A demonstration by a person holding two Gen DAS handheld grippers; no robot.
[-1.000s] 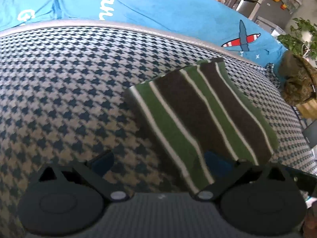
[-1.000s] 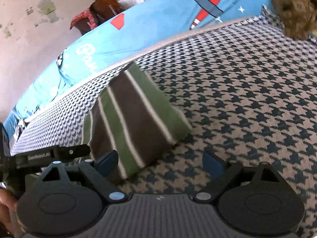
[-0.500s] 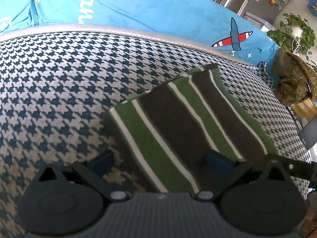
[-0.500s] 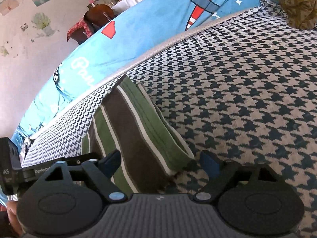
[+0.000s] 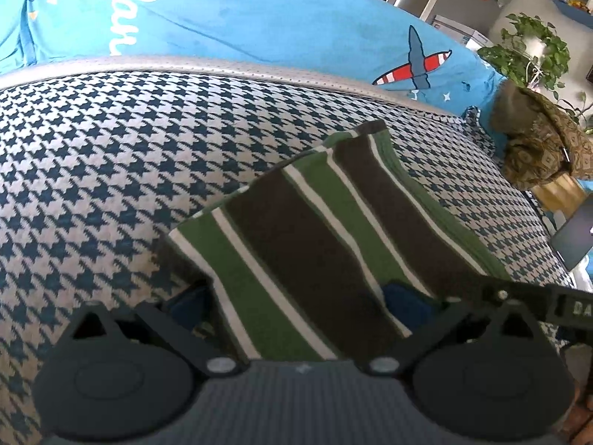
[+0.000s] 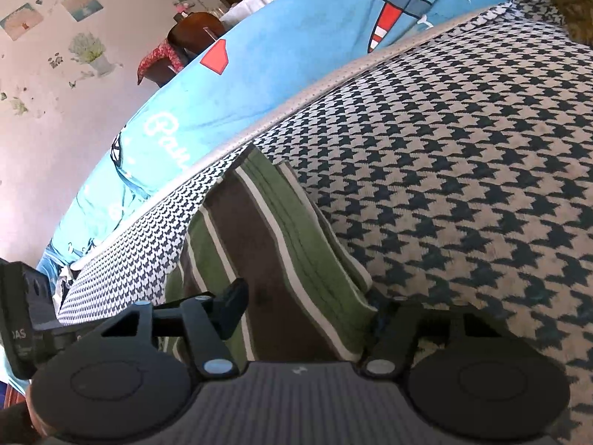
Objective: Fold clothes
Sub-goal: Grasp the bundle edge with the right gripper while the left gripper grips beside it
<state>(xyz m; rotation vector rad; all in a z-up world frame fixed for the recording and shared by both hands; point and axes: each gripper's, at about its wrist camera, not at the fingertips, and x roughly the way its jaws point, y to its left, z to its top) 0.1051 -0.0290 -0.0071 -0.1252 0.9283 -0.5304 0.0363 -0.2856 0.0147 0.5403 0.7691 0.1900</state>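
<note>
Striped garment [image 5: 333, 244], folded, near the bed's [image 5: 92, 155] far edge.
I straddle its near edge with both claws, left claw [image 5: 296, 304] and right claw [image 6: 307, 319], spread apart, to grip it.

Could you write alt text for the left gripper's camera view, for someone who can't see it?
A folded green, brown and white striped garment lies on a navy houndstooth cover, with the left gripper open, its fingers at either side of the garment's near edge. A blue airplane-print blanket lies beyond.

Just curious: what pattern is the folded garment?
Folded striped garment: broad green and dark brown stripes, thin white lines between. Clearest in the left wrist view.
</note>
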